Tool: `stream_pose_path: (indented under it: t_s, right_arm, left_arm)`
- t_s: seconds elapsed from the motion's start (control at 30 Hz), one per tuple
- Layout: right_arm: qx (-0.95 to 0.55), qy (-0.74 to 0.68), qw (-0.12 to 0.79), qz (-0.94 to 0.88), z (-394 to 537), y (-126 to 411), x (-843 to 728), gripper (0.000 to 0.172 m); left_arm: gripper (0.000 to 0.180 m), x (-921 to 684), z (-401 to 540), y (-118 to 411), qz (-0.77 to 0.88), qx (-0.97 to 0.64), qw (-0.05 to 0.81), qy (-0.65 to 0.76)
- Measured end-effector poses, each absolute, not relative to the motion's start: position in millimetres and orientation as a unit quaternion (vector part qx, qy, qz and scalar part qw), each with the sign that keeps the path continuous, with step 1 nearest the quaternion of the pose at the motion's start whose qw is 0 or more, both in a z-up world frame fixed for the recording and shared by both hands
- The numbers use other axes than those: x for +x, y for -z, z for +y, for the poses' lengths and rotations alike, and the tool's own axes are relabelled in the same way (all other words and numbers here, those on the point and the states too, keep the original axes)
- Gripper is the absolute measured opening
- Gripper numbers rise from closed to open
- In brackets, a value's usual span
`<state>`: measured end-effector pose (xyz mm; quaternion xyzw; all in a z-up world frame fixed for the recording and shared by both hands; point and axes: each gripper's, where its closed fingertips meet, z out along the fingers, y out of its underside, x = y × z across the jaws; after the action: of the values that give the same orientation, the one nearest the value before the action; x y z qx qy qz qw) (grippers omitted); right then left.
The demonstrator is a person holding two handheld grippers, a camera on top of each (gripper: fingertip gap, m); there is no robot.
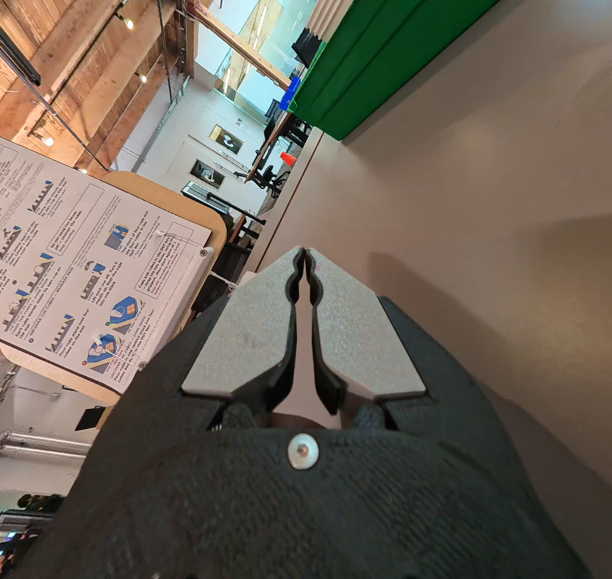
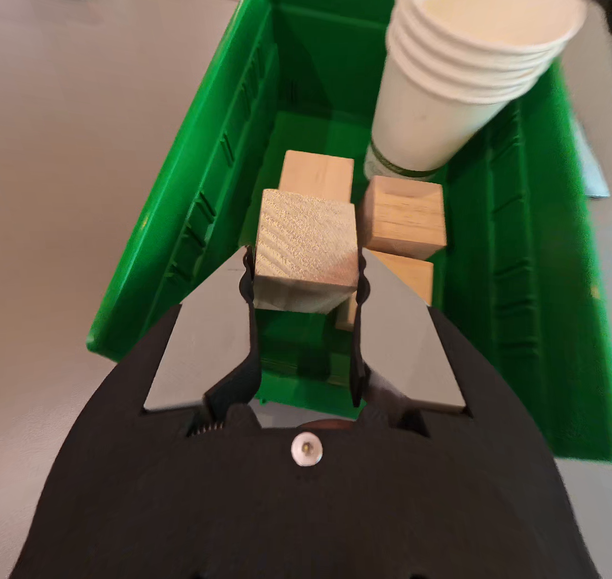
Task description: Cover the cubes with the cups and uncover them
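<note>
Jaws of the right gripper [image 2: 303,273] clamp a wooden cube [image 2: 306,248] above the green bin [image 2: 198,172]; left gripper [image 1: 304,253] jaws closed, empty. A slip would drop it onto remaining cubes [image 2: 405,215] beside stacked cups [image 2: 463,66].

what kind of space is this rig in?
Likely an open office or lab workshop: exposed wooden ceiling beams with track lights, desks farther back, and an instruction sheet posted beside the grey table.

A printed instruction sheet [image 1: 92,265] on a wooden board [image 1: 198,205] (upper left), beyond the grey table [image 1: 463,198]
</note>
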<state>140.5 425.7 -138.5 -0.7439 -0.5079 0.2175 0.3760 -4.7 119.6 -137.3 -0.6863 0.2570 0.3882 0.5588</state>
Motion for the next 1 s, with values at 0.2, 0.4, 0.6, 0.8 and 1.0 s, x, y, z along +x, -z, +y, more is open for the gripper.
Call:
stream_pose_path:
  t_s: [0.2, 0.4, 0.6, 0.8, 1.0]
  right_arm:
    - [-0.749, -0.148, 0.347, -0.545, 430.1, 167.3, 131.0, 0.058]
    - [-0.733, -0.218, 0.396, -0.509, 420.6, 128.9, 146.6, 0.06]
    - [-0.634, -0.388, 0.411, -0.527, 334.2, 95.2, 159.3, 0.084]
    - [-0.609, -0.312, 0.43, -0.589, 307.1, 130.4, 142.7, 0.088]
    - [-0.66, -0.23, 0.472, -0.537, 347.1, 140.9, 121.8, 0.011]
  left_arm:
    - [0.0, -8.4, 118.3, 140.6, 0.244, -0.7, 0.558, -0.374]
    - [0.005, -50.4, 107.4, 131.5, 0.117, -0.736, 0.551, -0.375]
    - [0.053, -35.2, 54.7, 119.0, -0.025, -0.764, 0.602, -0.231]
    - [0.085, -93.7, -58.9, 79.9, -0.226, -0.709, 0.589, -0.315]
    - [0.082, -175.3, -75.8, 122.1, -0.315, -0.756, 0.496, -0.289]
